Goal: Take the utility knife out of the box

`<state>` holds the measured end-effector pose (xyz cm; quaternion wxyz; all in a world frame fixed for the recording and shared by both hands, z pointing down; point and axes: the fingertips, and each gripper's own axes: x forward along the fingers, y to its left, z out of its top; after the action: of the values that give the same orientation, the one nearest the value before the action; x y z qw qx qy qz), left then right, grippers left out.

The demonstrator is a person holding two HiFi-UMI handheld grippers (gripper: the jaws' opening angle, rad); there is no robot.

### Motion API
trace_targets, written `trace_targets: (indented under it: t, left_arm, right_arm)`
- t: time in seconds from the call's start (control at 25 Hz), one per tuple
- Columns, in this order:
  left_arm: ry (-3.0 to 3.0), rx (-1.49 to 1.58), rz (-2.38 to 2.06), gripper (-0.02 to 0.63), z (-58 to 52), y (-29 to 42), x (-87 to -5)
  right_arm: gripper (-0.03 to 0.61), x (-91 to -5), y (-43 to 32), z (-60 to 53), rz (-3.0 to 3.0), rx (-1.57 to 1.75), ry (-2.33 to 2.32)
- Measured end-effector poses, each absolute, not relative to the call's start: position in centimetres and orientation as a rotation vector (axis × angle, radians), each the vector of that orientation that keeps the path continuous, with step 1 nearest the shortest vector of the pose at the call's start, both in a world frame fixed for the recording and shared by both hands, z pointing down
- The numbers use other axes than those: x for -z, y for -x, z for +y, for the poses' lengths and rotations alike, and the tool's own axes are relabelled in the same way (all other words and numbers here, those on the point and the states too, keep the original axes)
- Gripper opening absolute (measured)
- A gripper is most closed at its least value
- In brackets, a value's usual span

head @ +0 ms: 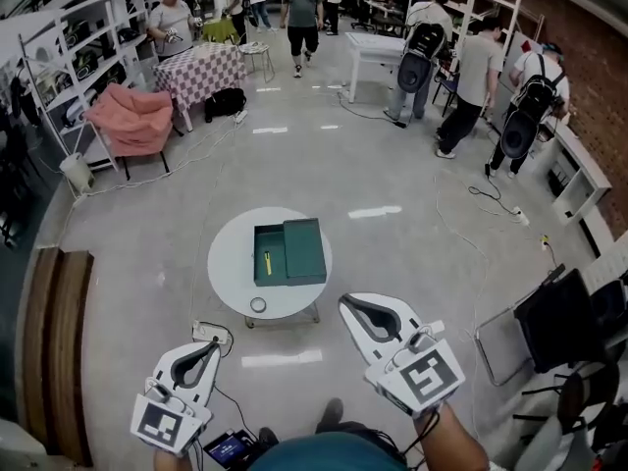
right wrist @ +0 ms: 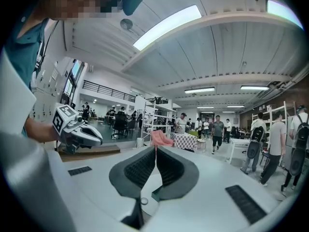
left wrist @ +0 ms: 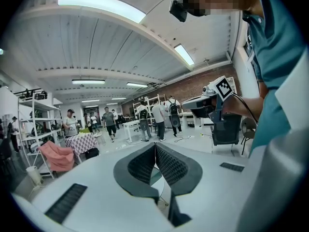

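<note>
Head view, steep look down onto a pale glossy floor.

Round white table (head: 228,263) at centre. On it, dark green rectangular box (head: 276,245), uncovered, tray open upward. Dark green lid (head: 305,251) flat on the table, against the box's right side. Slim yellow utility knife (head: 267,262) inside the box, flat on the tray floor, lengthwise, near the tray's middle. Small pale round object (head: 258,304) near the table's front edge, apart from the box.

Left gripper (head: 214,345) low at frame left, short of the table, tips toward it. Jaws pressed together in its own view (left wrist: 155,146), ribbed pads meeting, nothing between them.

Right gripper (head: 345,303) low at frame right, near the table's right front edge, not touching it. Jaws likewise closed tip to tip (right wrist: 156,149), empty.

Both grippers well apart from the knife and the box.

White power strip (head: 211,333) on the floor just below the table. Pink-draped chair (head: 130,118) and checked tablecloth (head: 199,70) farther back at left. Several people standing in the background.
</note>
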<state>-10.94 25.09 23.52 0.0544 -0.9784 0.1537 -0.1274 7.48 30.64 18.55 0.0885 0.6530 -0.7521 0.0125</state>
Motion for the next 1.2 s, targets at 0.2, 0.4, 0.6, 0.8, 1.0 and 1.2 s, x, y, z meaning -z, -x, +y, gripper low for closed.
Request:
trace_targets:
  t: [0.2, 0.4, 0.6, 0.8, 1.0, 1.2]
  left_arm:
    - [2.954, 0.402, 0.521, 0.02, 25.0, 7.8, -23.3]
    - [2.933, 0.418, 0.535, 0.02, 25.3, 4.6, -23.8]
    - [2.944, 0.442, 0.475, 0.02, 24.8, 1.1, -24.5]
    - [2.969, 0.439, 0.373, 0.019, 19.5, -1.6, -25.6]
    - [2.982, 0.381, 0.208, 0.02, 15.7, -5.8, -25.5]
    - [2.984, 0.358, 0.133, 0.02, 9.7, -6.3, -24.8]
  right_arm:
    - [0.037, -18.6, -10.7, 29.7, -2.298, -0.026, -1.897]
    - [0.037, -19.5, -13.9, 29.7, -2.323, -0.026, -1.887]
    - [0.037, -20.9, -17.3, 30.0, -2.303, -0.073, -1.922]
    - [0.037, -21.8, -19.1, 26.8, -2.257, -0.03, -1.973]
    - [0.037, -22.4, -21.1, 24.4, -2.14, -0.088, -2.047]
    - [0.037, -21.7, -20.7, 19.3, -2.102, -0.064, -2.097]
